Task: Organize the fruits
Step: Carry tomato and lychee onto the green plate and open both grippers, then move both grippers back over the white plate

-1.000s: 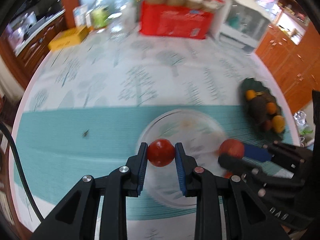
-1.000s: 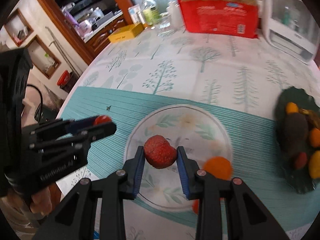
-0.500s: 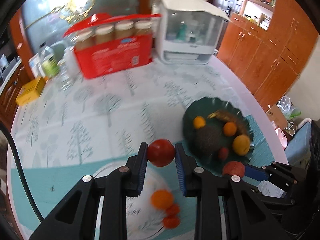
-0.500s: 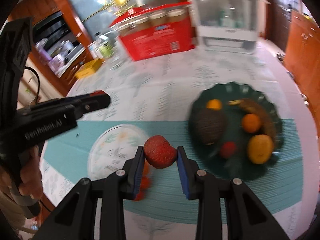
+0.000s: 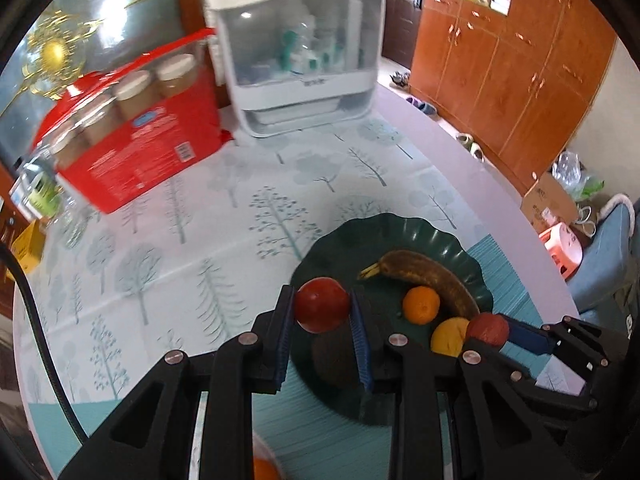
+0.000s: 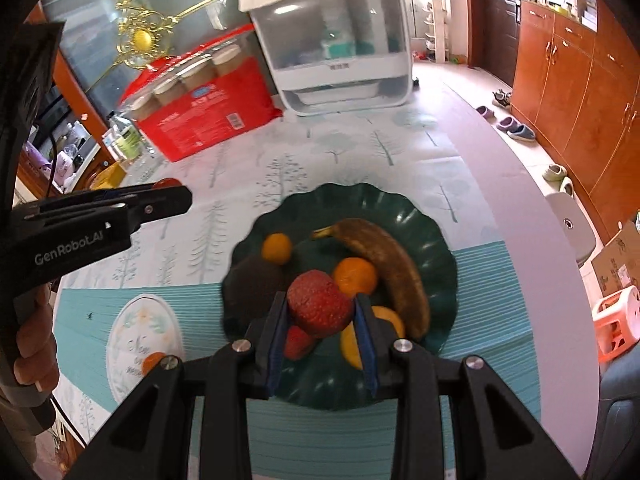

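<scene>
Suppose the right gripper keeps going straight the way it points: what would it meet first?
Probably the green plate and its fruit: the right gripper, shut on a strawberry, points at the orange and banana; depth is unclear.

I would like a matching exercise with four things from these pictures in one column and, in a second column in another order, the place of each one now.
Things:
1. smooth red tomato
2. bumpy red strawberry
3. brown overripe banana
4. red carton of jars

Places:
A. lying in the dark green scalloped plate
B. gripped by the right gripper
C. far end of the table, beside the white cabinet
D. gripped by the left gripper

Pairs: 1-D, 2-B, 3-A, 4-C
</scene>
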Tool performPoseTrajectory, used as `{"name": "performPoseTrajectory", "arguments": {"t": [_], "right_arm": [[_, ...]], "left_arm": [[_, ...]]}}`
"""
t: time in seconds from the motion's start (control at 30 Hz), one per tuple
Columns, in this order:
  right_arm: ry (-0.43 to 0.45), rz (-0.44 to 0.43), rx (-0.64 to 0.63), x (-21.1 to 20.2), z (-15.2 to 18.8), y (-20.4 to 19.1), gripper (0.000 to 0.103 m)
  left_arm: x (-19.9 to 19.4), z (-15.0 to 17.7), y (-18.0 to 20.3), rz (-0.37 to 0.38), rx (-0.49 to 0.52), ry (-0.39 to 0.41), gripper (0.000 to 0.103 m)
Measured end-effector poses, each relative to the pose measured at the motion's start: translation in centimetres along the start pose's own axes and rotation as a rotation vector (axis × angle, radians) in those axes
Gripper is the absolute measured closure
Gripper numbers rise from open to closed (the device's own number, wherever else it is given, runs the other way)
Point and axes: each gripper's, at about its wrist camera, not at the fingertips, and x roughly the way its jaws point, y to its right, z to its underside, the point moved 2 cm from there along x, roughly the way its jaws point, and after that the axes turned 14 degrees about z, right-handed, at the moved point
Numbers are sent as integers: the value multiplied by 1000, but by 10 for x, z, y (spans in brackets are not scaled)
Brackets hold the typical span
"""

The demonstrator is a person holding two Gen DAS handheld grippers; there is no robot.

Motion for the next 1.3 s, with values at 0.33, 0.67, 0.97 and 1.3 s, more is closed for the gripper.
{"name": "performPoseTrajectory", "arguments": {"t": [0.33, 0.67, 0.97, 1.3], "right_arm": [[-86, -11, -6, 45, 2, 8, 71], [-97, -15, -52, 60, 2, 2, 70], [-83, -30, -74, 56, 2, -3, 56], [-62, -28, -47, 43, 1, 0, 53]], "left_arm": [[74, -9, 14, -10, 38, -124, 78], [111, -2, 7, -13, 39, -215, 77], [106, 7, 0, -28, 28, -215, 41], [77, 12, -5, -26, -5, -179, 33]]}}
